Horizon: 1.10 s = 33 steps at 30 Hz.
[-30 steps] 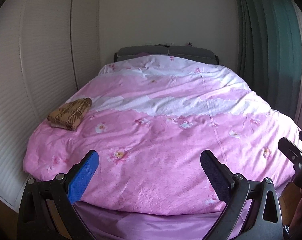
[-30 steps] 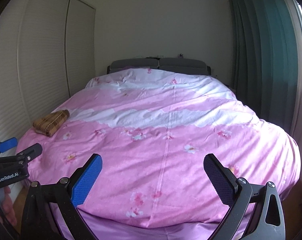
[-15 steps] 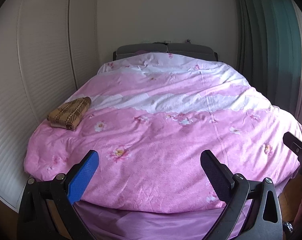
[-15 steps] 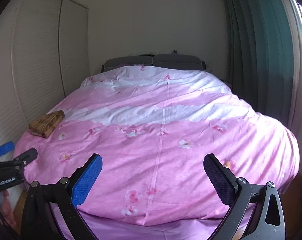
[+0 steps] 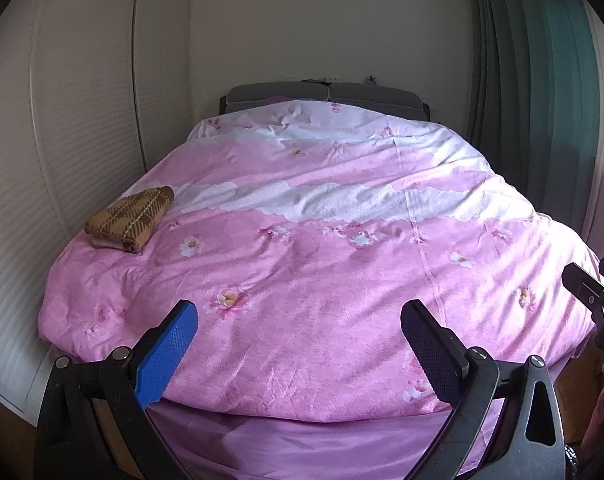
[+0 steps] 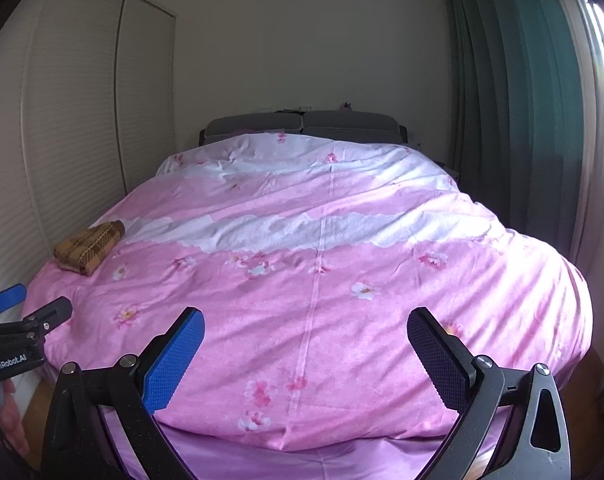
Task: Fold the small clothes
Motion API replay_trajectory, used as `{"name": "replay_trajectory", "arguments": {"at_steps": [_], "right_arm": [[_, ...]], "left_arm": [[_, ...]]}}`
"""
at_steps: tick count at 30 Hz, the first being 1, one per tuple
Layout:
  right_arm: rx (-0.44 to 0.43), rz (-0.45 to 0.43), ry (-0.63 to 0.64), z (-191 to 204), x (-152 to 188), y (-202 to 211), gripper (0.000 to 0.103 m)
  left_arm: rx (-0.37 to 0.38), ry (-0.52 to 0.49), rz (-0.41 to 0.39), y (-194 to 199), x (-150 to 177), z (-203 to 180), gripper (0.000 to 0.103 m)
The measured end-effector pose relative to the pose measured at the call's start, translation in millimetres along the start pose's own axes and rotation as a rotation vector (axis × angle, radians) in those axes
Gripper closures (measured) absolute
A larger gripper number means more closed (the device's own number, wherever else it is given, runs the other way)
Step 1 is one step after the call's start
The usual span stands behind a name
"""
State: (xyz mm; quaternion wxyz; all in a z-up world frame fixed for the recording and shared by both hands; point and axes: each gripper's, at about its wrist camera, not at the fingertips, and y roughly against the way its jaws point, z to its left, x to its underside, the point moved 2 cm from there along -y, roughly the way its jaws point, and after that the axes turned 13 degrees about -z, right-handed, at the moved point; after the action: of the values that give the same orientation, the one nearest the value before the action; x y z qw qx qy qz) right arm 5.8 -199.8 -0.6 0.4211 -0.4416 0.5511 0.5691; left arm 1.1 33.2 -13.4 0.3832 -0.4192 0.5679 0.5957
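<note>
A folded brown plaid garment [image 5: 131, 219] lies on the left side of the pink floral duvet [image 5: 322, 264]; it also shows in the right wrist view [image 6: 89, 246]. My left gripper [image 5: 300, 320] is open and empty, held off the foot of the bed, well short of the garment. My right gripper [image 6: 305, 330] is open and empty, also at the foot of the bed. The left gripper shows at the left edge of the right wrist view [image 6: 22, 316]. The right gripper shows at the right edge of the left wrist view [image 5: 594, 292].
The duvet covers a large bed with a grey headboard [image 5: 326, 94]. White louvred wardrobe doors [image 5: 62, 140] run close along the bed's left side. Green curtains [image 6: 514, 120] hang on the right, by a window. Wooden floor shows at the foot of the bed.
Both grippers have drawn back a little and tilted up, so the bed sits lower in both views. Both stay open and empty. The garment has not moved.
</note>
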Motion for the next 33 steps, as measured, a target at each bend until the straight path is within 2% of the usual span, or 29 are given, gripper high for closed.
{"name": "replay_trajectory", "arguments": {"at_steps": [33], "right_arm": [[-0.010,0.003,0.010,0.3,1.2,-1.8,0.001]], "left_arm": [[-0.003,0.003,0.012,-5.1,4.1,0.6,0.000]]}}
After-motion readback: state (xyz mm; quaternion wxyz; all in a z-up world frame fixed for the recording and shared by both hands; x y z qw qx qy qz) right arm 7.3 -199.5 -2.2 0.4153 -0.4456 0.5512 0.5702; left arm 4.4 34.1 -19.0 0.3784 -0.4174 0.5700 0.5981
